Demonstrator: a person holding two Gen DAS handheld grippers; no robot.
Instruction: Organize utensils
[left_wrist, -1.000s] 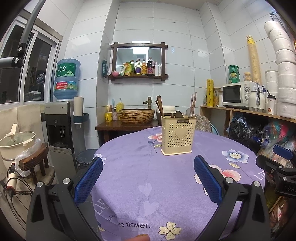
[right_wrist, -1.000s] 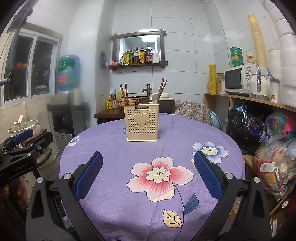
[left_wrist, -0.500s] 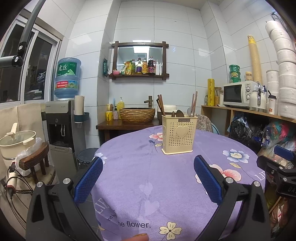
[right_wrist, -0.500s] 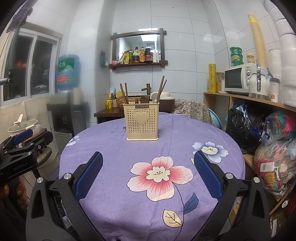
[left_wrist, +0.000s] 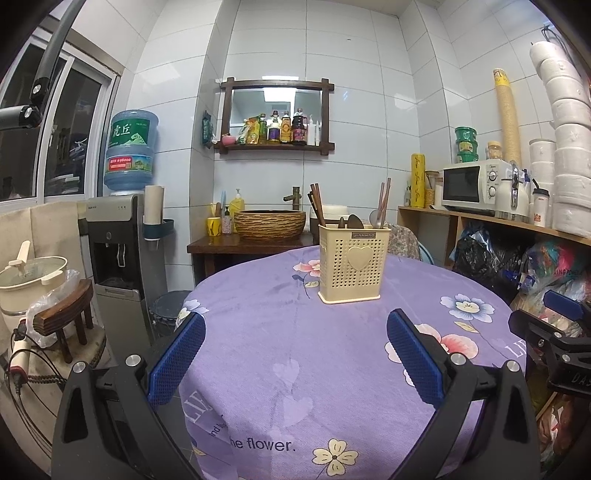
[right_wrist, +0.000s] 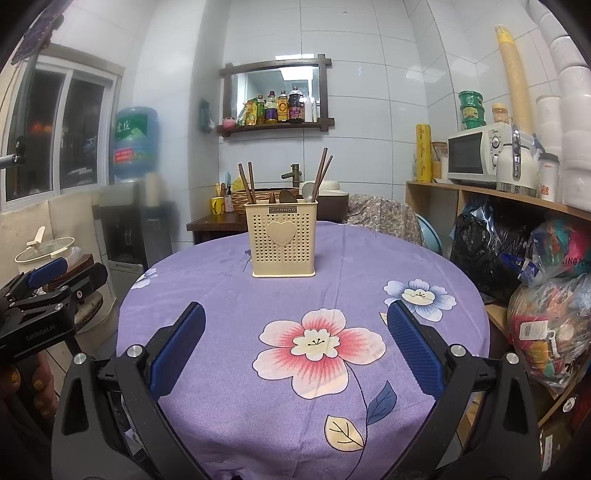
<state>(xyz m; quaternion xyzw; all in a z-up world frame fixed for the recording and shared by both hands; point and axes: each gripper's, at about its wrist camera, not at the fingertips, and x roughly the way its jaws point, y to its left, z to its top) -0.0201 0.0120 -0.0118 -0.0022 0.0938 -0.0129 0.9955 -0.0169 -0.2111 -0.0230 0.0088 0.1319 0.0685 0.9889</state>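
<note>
Jaws wide on both sides, nothing between them: the left gripper (left_wrist: 295, 354) hangs over the near left part of the table (left_wrist: 332, 387), blue pads (left_wrist: 177, 358) spread well apart, and the right gripper (right_wrist: 295, 343) does the same over the big pink flower (right_wrist: 319, 345) on the purple cloth. Out ahead, well clear of both, stands the caddy (right_wrist: 283, 243), a cream perforated box with a heart on its front, upright near the far middle of the table. Chopsticks (right_wrist: 246, 181) lean out of its left side, another pair (right_wrist: 322, 165) out of its right, and spoon bowls (right_wrist: 286, 195) just peek over the rim; which compartment each sits in, can't tell from here. From the left view the same caddy (left_wrist: 352, 264) shows a little right of centre. The right gripper's view catches the left gripper (right_wrist: 40, 295) off at the table's left edge, with fingers (right_wrist: 37, 387) wrapped round its handle. Further out: a microwave (left_wrist: 467, 186) on the shelf at right, a water dispenser (left_wrist: 118, 236) with its blue bottle (left_wrist: 131, 151) at left, and a woven basin (left_wrist: 269, 225) on the dark stand behind the table.
</note>
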